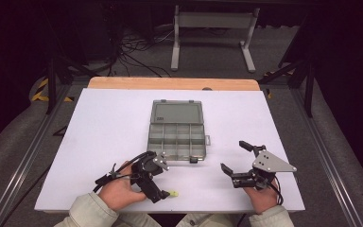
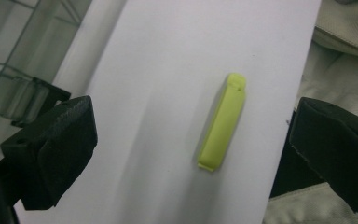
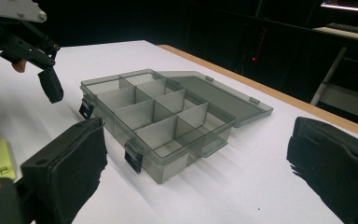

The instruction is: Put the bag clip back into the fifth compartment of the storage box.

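— Lime-green plastic clip (image 2: 222,122) lies flat on the white table (image 1: 104,142) near its front edge, between our left gripper (image 2: 191,140)'s wide-apart jaws, touching neither pad.

— And our right gripper (image 1: 238,156)?

— Jaws apart, empty, beside the open compartment box (image 1: 177,135).

— We'd judge it best to close squarely across the clip's narrow sides. Bare table lies between clip and box; the table edge sits close behind.

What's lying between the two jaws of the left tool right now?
A small yellow-green clip lies flat on the white table between the open left tool's jaws, touching neither, as the left gripper view shows.
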Available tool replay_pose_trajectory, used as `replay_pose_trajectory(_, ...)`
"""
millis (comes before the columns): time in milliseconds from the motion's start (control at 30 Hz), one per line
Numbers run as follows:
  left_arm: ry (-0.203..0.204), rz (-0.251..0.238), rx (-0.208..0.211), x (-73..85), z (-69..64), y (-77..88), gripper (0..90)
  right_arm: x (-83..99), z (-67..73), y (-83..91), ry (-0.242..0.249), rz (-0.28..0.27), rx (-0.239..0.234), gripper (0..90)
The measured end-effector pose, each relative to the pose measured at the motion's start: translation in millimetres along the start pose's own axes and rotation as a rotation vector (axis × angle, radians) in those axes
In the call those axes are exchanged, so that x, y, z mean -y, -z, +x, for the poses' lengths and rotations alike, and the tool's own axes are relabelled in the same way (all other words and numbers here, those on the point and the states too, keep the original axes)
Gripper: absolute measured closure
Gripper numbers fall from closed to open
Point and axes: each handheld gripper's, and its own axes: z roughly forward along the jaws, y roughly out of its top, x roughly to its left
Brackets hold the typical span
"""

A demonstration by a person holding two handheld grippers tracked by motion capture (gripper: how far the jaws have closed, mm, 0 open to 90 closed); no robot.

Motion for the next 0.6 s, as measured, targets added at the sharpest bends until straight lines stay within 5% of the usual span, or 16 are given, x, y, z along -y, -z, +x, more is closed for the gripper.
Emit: replay_pose_trajectory(600, -0.067, 0.002, 0.030, -3.4, -20.3, -13.0, 3.0, -0.3, 0.1, 0.2, 0.001, -0.001, -0.007, 4.6)
